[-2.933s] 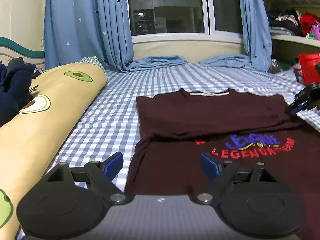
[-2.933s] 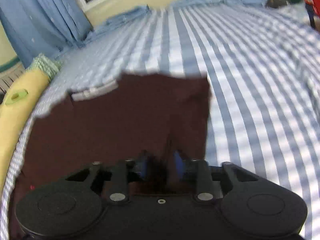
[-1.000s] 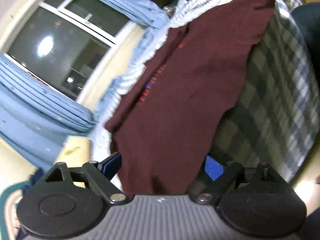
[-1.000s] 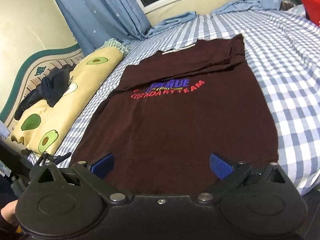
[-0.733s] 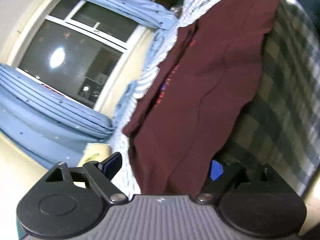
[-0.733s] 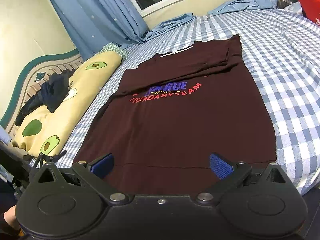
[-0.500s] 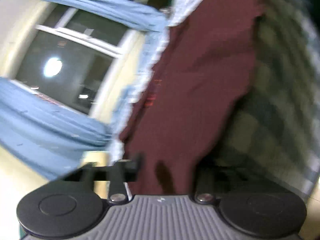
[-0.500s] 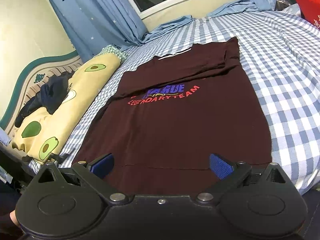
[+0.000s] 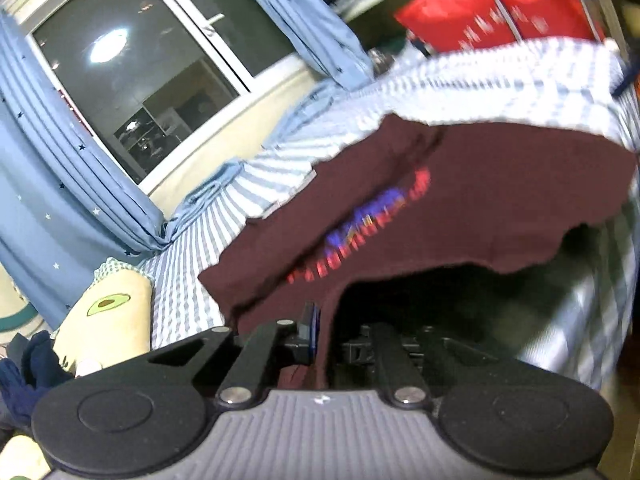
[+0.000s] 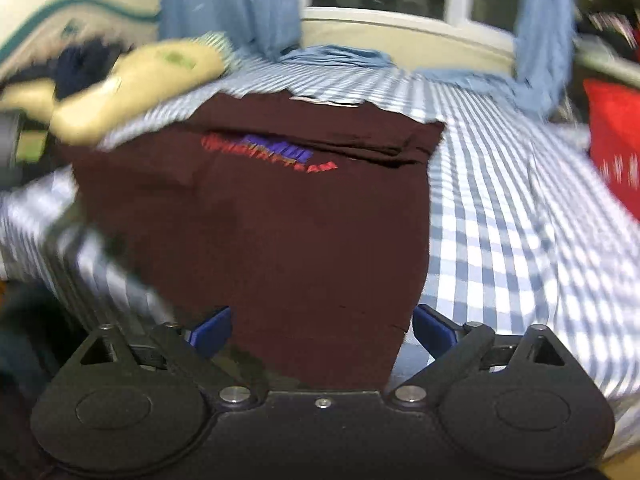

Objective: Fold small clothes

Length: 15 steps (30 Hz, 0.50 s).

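- A dark maroon T-shirt (image 10: 304,220) lies spread on a bed with a blue-and-white checked sheet (image 10: 500,208); its collar end points toward the window and its hem reaches the near edge of the bed.
- Red and blue printed lettering (image 10: 276,154) crosses the chest of the shirt, too blurred to read.
- The upper part of the shirt shows folded layers, with a crease running across just beyond the lettering.
- The left gripper (image 9: 320,334) has its two fingers pressed together on a corner of the shirt's hem; the cloth rises from the bed edge into the pinch, leaving a dark hollow beneath it.
- The right gripper (image 10: 322,326) sits at the opposite hem corner with its jaws wide and closing; the shirt's hem lies between the two blue pads (image 10: 210,330), but they do not press on it.
- A long yellow pillow printed with avocados (image 9: 108,320) lies along the left side of the bed, and dark navy clothing (image 9: 24,364) is bunched at its near end.
- Blue curtains with small stars (image 9: 60,184) hang on either side of a dark window (image 9: 144,68) behind the bed.
- A red bag (image 9: 492,8) stands beyond the far right side of the bed.
- Both views are smeared by motion blur.
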### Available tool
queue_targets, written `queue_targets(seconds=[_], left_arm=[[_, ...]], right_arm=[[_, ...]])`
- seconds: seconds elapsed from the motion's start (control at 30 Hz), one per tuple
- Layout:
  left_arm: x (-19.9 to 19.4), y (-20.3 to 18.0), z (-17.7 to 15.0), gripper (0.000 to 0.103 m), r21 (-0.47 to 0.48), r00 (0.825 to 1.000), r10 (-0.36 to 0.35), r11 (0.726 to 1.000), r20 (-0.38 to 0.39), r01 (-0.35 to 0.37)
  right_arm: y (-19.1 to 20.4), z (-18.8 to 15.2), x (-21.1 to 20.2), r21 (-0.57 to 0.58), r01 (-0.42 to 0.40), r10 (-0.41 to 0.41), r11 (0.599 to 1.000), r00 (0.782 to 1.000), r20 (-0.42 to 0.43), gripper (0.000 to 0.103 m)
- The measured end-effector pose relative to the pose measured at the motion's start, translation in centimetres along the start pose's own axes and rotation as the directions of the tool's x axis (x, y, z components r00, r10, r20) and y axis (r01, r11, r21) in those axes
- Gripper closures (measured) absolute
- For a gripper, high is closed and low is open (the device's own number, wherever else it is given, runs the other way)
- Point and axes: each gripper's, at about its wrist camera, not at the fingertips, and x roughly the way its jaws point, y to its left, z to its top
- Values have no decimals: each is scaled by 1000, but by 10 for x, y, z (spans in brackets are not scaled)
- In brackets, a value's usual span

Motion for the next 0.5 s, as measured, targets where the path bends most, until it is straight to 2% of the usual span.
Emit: queue_targets(seconds=[0.17, 0.23, 0.3, 0.43, 0.47, 0.5], left_arm=[[12, 20, 26, 96, -43, 999, 6, 999, 48, -4], [17, 28, 34, 96, -78, 998, 1, 997, 57, 3], [24, 36, 42, 96, -98, 998, 2, 995, 65, 4], [28, 48, 53, 96, -157, 997, -7, 987, 83, 20], [27, 52, 54, 96, -167, 996, -10, 986, 87, 24], [26, 53, 53, 96, -168, 996, -11, 985, 89, 26]], right_arm=[[38, -9, 13, -259, 63, -60, 964, 998, 20, 12], [46, -12, 20, -314, 74, -72, 946, 997, 20, 15], [51, -16, 27, -346, 93, -90, 934, 996, 25, 22], [56, -22, 40, -399, 182, -175, 899, 983, 54, 34], [56, -23, 42, -407, 207, -200, 890, 978, 60, 44], [55, -23, 43, -413, 230, -223, 881, 973, 66, 65]])
